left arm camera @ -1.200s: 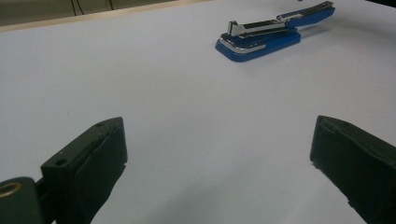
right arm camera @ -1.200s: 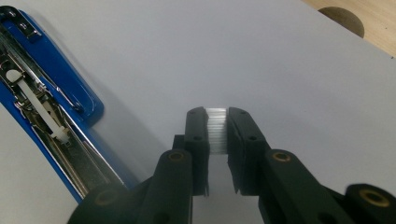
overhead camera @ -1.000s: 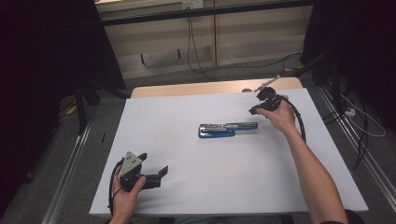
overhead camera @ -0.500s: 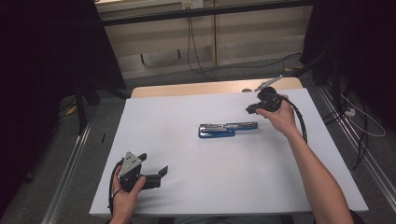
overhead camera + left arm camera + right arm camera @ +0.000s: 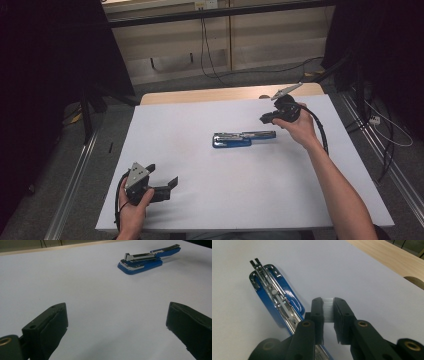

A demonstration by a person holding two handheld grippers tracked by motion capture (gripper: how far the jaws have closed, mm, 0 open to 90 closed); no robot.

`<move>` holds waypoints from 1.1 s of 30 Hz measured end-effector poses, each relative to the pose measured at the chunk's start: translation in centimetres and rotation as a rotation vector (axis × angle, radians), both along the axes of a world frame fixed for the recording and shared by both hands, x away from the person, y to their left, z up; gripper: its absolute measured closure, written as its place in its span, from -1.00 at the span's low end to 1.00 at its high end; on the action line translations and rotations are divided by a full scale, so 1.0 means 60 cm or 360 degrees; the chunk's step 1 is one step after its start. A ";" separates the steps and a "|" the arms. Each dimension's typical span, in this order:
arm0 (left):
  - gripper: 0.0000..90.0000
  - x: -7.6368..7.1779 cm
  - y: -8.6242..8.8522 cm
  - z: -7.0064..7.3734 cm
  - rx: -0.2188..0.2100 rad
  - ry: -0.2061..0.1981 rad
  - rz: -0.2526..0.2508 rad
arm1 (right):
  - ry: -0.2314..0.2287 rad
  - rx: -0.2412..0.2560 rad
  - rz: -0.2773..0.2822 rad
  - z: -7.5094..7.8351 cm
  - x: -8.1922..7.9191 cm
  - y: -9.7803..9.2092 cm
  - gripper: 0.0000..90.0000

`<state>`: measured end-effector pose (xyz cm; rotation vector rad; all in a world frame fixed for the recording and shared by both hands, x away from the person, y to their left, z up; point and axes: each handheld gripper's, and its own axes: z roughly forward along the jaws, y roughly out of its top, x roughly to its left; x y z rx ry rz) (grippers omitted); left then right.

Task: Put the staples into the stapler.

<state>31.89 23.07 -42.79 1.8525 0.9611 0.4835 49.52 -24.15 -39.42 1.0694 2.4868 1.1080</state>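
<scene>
— From above, how are the tongs?
— Left tongs (image 5: 162, 186) gape wide near the counter's (image 5: 200, 120) front edge, holding nothing; right tongs (image 5: 265, 118) hover beside the blue stapler (image 5: 242, 138) lying mid-counter.
— Left gripper view?
— Stapler (image 5: 147, 259) swung open, well ahead.
— Right gripper view?
— Right tongs (image 5: 328, 311) pinch a pale staple strip (image 5: 328, 309) just above the stapler's (image 5: 274, 293) metal track.

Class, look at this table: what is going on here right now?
A person holds a gripper in each hand over a white table. The right gripper is shut on a strip of staples, just above an opened blue stapler. The left gripper rests open near the table's front edge, away from the stapler.
</scene>
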 end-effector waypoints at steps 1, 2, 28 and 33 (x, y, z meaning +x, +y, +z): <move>-0.91 0.000 -0.001 0.000 0.0005 0.0003 -0.0002 | 0.0003 0.0017 0.0001 0.002 0.000 0.000 0.76; -0.91 -0.001 -0.002 0.001 0.0012 0.0000 -0.0005 | 0.0007 0.0026 -0.0002 0.003 -0.001 0.001 0.76; -0.91 -0.001 -0.003 0.001 0.0008 -0.0003 -0.0014 | -0.0026 0.0035 0.0121 0.010 -0.009 0.043 0.76; -0.91 -0.001 -0.004 0.001 0.0003 -0.0003 -0.0013 | -0.0034 0.0033 0.0143 0.015 -0.011 0.051 0.76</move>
